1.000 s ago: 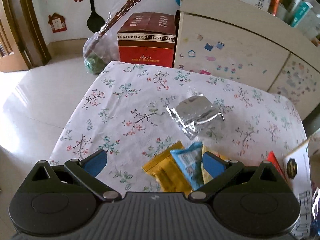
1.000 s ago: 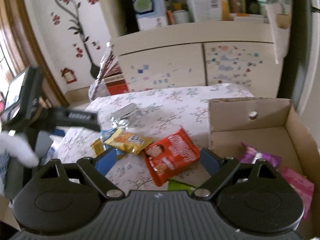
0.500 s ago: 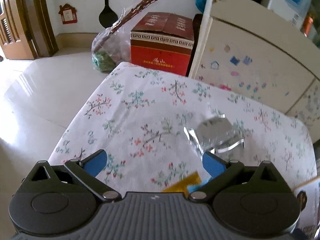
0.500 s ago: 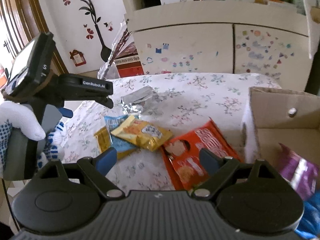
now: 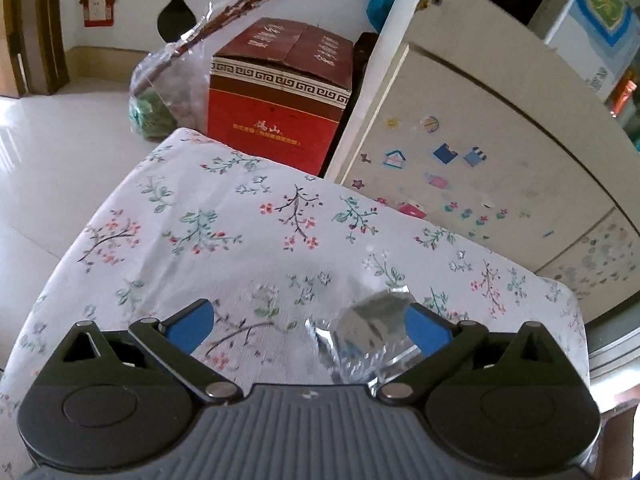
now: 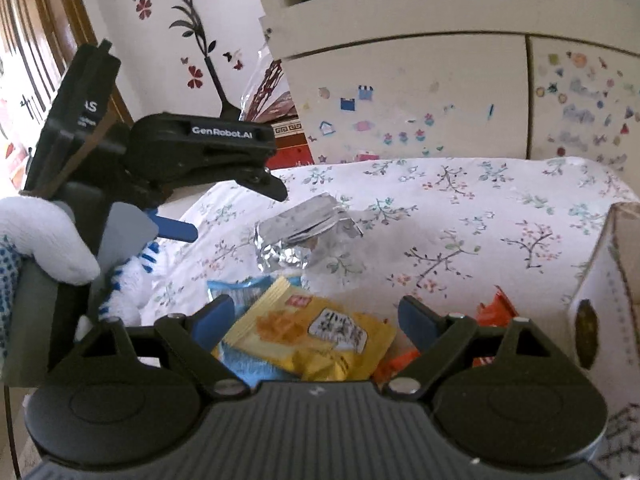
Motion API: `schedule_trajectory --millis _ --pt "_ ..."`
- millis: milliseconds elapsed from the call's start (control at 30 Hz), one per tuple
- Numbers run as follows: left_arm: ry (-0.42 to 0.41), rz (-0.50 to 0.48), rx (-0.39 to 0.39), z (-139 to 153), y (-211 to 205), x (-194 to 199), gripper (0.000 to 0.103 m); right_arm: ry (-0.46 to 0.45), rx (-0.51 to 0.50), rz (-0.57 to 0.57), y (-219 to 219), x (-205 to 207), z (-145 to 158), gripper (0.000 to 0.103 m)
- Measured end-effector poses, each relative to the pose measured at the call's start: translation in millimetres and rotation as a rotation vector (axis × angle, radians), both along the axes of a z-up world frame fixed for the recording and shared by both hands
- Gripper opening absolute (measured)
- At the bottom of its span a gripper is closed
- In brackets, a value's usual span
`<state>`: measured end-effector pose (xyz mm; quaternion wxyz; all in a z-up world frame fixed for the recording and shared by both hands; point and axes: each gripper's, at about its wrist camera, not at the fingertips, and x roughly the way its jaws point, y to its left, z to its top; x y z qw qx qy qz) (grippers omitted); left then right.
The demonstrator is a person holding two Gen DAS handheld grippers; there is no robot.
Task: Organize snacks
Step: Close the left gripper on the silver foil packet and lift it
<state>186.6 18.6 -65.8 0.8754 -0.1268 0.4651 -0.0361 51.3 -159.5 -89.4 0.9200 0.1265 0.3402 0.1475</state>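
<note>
A crumpled silver foil packet (image 5: 368, 332) lies on the floral tablecloth (image 5: 240, 240), between the fingers of my open left gripper (image 5: 310, 326) and close to its right pad (image 5: 428, 330). From the right wrist view that foil packet (image 6: 304, 232) sits mid-table, with the left gripper (image 6: 226, 210) hovering just left of it in a gloved hand (image 6: 48, 240). My right gripper (image 6: 316, 320) is open around a yellow snack packet (image 6: 308, 332), its pads not pressing on it. That packet lies on a blue packet (image 6: 240, 288). An orange packet (image 6: 494, 308) lies to the right.
An open cardboard box (image 6: 600, 300) stands at the table's right end. Behind the table are a red carton (image 5: 280, 112), a plastic bag with branches (image 5: 160, 100) and a cream cabinet with stickers (image 5: 480, 160). Tiled floor (image 5: 52, 160) lies off the table's left edge.
Both grippers moved forward and down. The foil packet now lies between the left fingers; the yellow packet came between the right fingers. The cardboard box slid to the right edge of view.
</note>
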Motion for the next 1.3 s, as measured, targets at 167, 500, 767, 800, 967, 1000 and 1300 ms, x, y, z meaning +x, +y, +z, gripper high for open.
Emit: schedule_trajectory --millis 167,500,767,800,967,1000,1300 --pt "0.005 -0.003 -0.051 -8.9 -1.1 19.0 0.103 0.016 -0.010 0.037 4.8 12.5 -10.2 0.076" --pt "0.009 -0.107 0.044 -26.9 -29.6 34.8 0.103 0.025 0.033 0.058 0.6 19.6 -17.6 0.073" --pt "0.068 -0.093 0.073 -26.1 -4.0 8.3 0.103 0.066 0.006 0.129 10.2 14.1 -12.0 0.072" --pt "0.082 -0.082 0.072 -25.7 -0.1 3.2 0.103 0.072 0.003 0.131 10.6 11.5 -11.0 0.072" --pt "0.126 -0.045 0.063 -25.7 23.2 -39.3 0.103 0.106 -0.016 0.171 15.0 -11.7 -5.7 0.071" --pt "0.126 -0.038 0.060 -24.8 26.1 -46.8 0.103 0.116 -0.019 0.175 16.4 -19.2 -6.0 0.071" --pt "0.232 0.020 0.053 -18.4 52.2 -112.9 0.103 0.187 -0.014 0.191 17.8 -87.6 -0.4 0.071"
